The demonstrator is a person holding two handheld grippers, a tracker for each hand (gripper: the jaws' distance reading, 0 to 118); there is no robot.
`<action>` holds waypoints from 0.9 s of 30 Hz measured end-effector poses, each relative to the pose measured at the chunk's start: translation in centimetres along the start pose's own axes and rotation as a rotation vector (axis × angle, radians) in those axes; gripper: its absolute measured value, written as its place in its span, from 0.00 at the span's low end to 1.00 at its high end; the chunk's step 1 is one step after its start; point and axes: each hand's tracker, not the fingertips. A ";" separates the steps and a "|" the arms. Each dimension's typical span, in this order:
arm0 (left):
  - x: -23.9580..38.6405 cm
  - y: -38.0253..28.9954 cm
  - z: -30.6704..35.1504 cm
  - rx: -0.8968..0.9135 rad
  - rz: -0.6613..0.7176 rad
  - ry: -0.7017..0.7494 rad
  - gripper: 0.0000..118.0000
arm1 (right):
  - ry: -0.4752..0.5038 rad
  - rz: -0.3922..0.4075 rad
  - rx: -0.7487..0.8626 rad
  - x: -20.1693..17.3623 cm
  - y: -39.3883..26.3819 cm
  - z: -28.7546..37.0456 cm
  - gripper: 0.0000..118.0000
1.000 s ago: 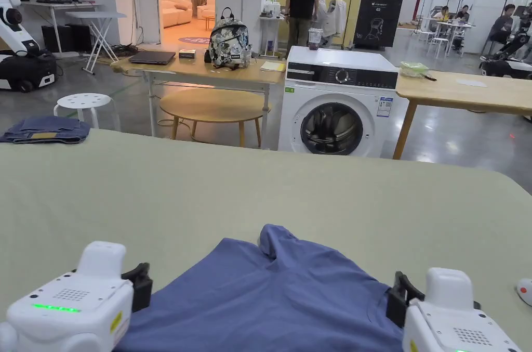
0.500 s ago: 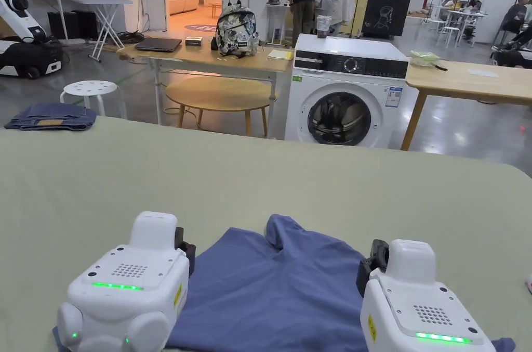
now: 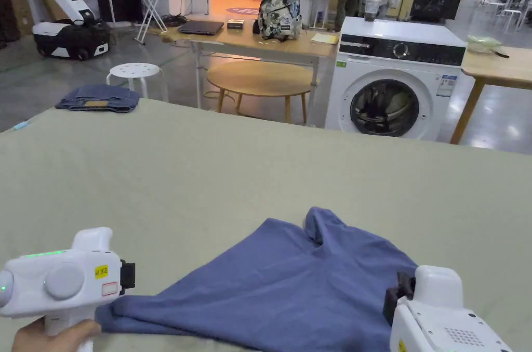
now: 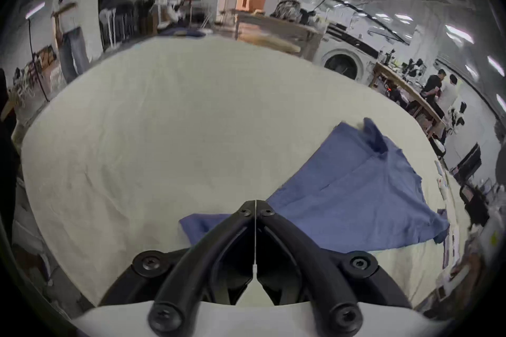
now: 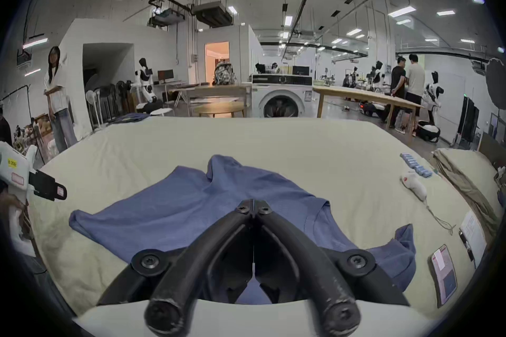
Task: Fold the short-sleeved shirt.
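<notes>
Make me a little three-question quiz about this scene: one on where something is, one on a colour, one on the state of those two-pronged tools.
1. Where does the folded denim garment lie?
A. at the far left corner of the bed
B. on top of the washing machine
C. under the round wooden table

2. What colour is the short-sleeved shirt?
A. red
B. blue
C. white

3. How do the jaws of the two grippers stand?
A. both wide open
B. left open, right shut
C. both shut

Answers:
1. A: the head view shows the folded denim garment on the bed at its far left corner, near the white stool.
2. B: the short-sleeved shirt is blue against the pale sheet.
3. C: in each gripper view, the left gripper and the right gripper show their tips meeting.
</notes>
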 end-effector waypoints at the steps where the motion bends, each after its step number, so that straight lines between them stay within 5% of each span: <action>1: -0.6 0.2 -0.4 -0.009 0.021 0.019 0.02 | 0.000 0.002 -0.007 0.0 -0.1 -0.2 0.00; 4: -1.4 0.8 -1.5 -0.095 0.051 0.020 0.36 | 0.000 0.011 -0.030 0.0 -0.6 -0.9 0.00; 7: -1.4 1.1 -2.5 -0.143 0.060 0.030 0.56 | -0.002 0.018 -0.051 0.0 -0.9 -1.4 0.00; 18: -1.7 -0.3 -5.9 -0.278 0.048 0.239 0.55 | -0.010 0.029 -0.102 0.3 -1.6 -2.2 0.00; 24: -0.2 -0.6 -5.4 -0.251 -0.006 0.271 0.41 | -0.001 0.031 -0.123 0.2 -2.0 -3.2 0.00; 27: 0.1 -0.3 -5.3 -0.251 -0.051 0.247 0.20 | 0.017 0.023 -0.143 0.4 -1.8 -4.2 0.00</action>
